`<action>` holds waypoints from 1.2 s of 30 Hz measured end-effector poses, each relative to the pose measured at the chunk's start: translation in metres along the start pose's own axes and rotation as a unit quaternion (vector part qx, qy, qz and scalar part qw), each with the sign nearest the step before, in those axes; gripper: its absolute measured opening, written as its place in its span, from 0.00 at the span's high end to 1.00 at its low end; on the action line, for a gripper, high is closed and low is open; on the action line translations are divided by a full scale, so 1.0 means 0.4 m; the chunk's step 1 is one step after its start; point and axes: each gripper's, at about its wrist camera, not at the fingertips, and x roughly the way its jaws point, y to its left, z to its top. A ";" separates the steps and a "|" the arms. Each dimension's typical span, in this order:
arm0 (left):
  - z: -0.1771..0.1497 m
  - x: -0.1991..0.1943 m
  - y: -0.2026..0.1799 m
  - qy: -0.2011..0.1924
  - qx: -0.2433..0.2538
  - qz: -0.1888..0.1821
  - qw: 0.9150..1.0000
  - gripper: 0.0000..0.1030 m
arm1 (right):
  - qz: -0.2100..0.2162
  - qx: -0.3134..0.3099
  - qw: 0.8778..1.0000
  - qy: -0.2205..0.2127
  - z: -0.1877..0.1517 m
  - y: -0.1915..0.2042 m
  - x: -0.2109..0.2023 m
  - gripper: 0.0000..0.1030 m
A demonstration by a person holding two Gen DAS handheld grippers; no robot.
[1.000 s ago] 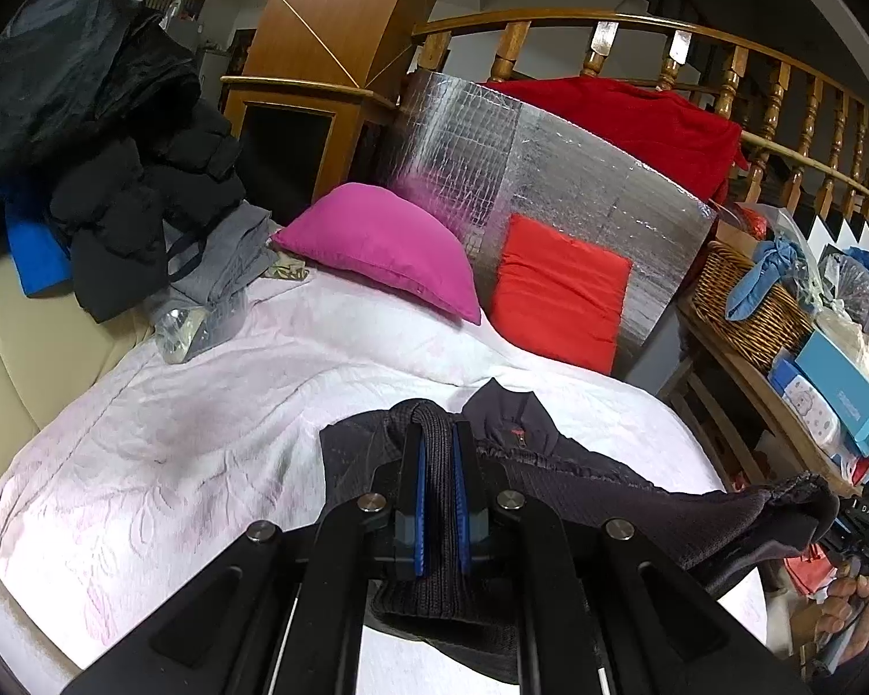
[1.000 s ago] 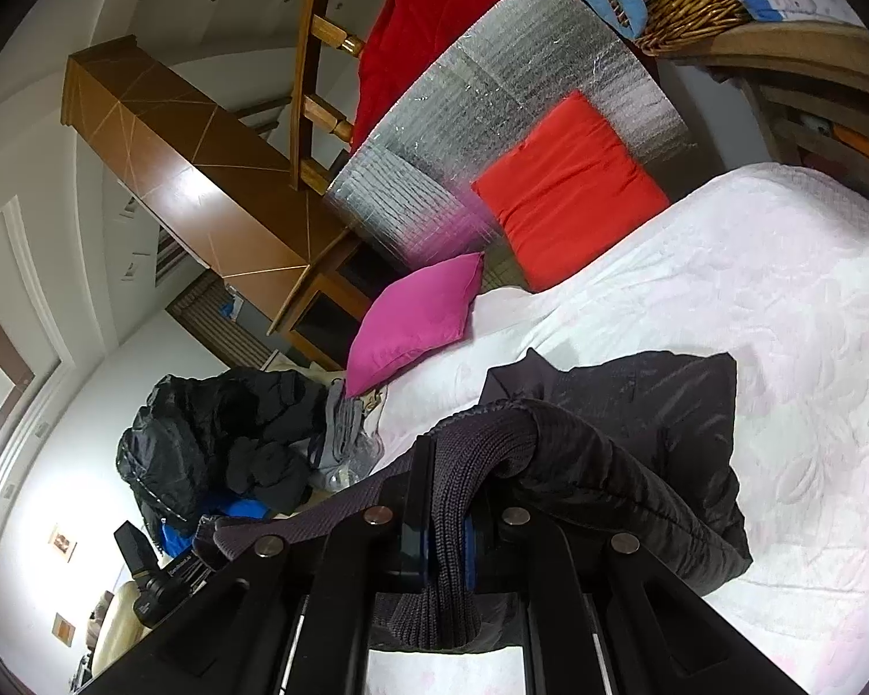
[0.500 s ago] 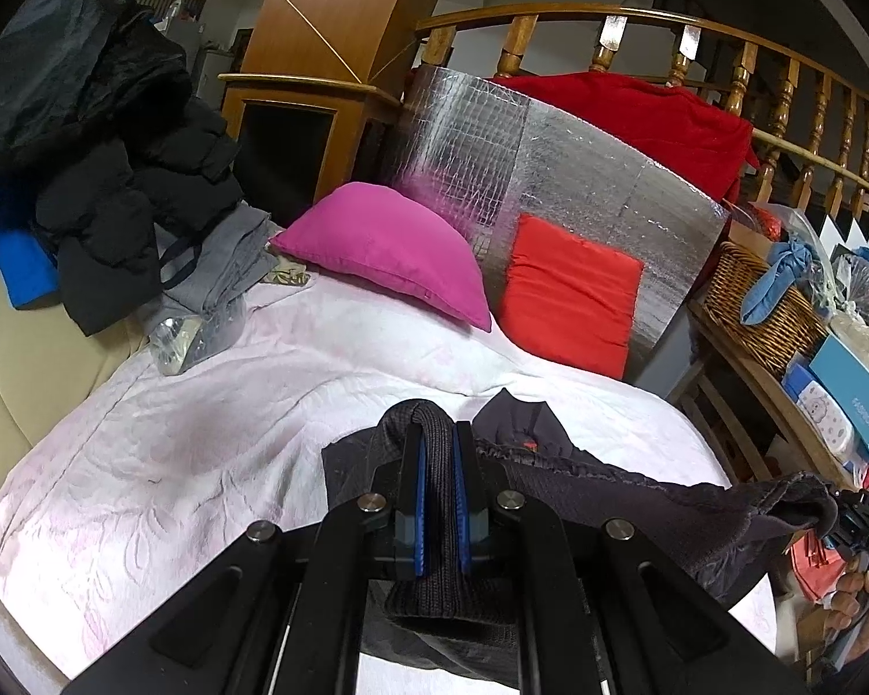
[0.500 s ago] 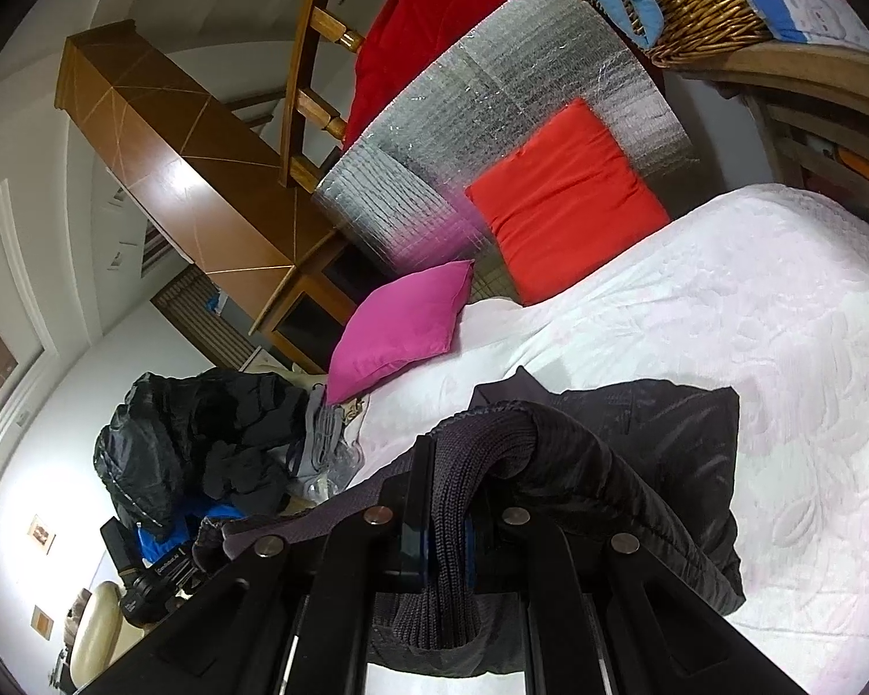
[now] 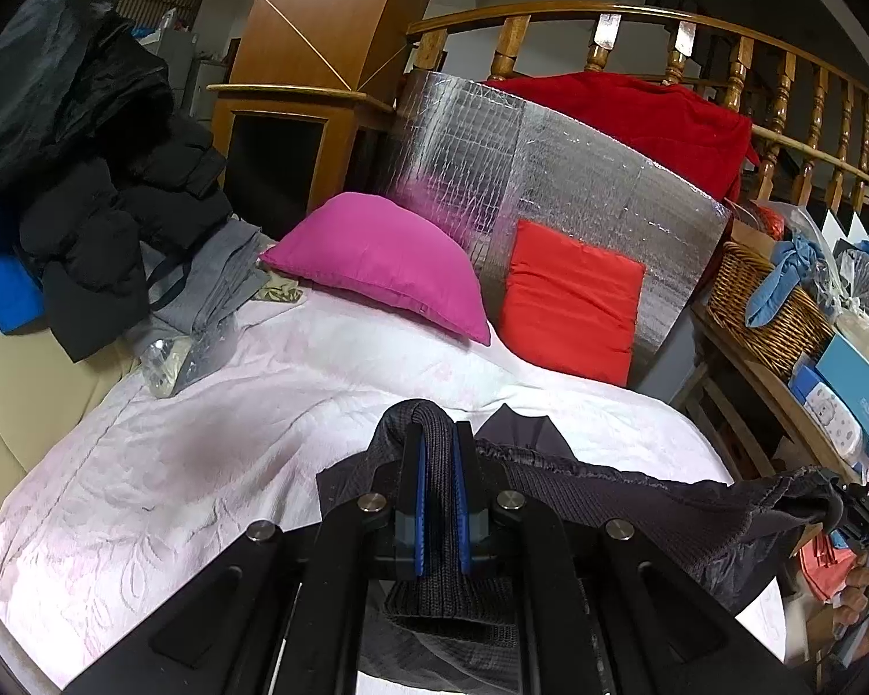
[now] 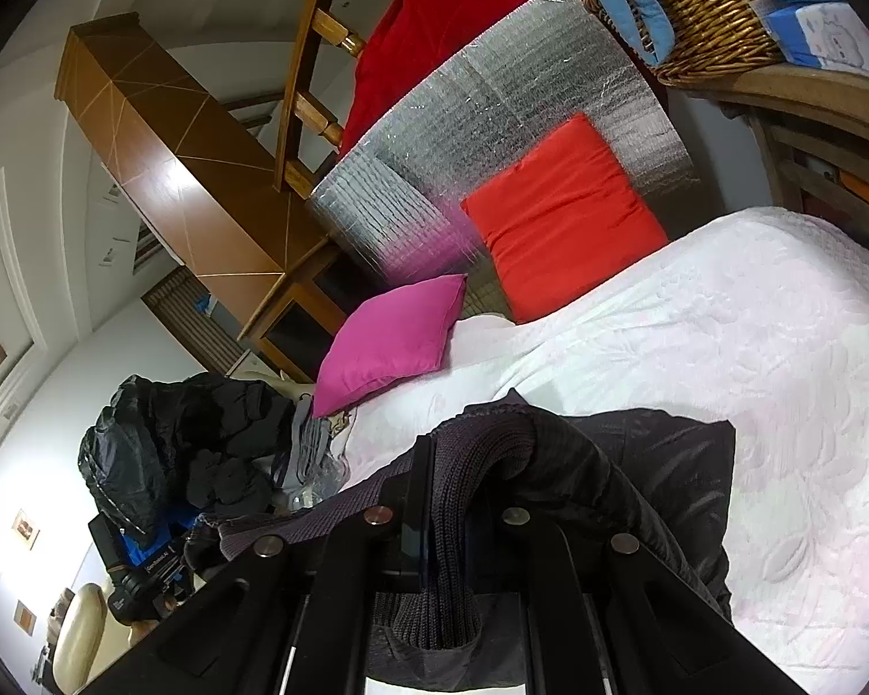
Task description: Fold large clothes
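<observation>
Wicker basket with blue cloth; left gripper and right gripper each clamped on dark jacket.

Setting: a lived-in home, bedroom or landing. Bed with pale pink embossed cover; pink pillow and red cushion propped at its head against a silver foil sheet. Wooden banister behind, red cloth draped over it. Dark coats heaped at one side. Wicker basket and boxes on a wooden shelf. Small framed pictures on the wall.
</observation>
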 end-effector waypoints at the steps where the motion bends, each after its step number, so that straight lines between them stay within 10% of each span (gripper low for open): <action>1: 0.004 0.003 -0.001 0.000 0.000 0.000 1.000 0.92 | 0.000 0.000 1.000 0.000 0.003 0.000 0.002 0.93; 36: 0.033 0.134 -0.012 0.011 0.006 0.014 1.000 0.92 | -0.047 -0.011 0.999 -0.001 0.051 -0.029 0.118 0.93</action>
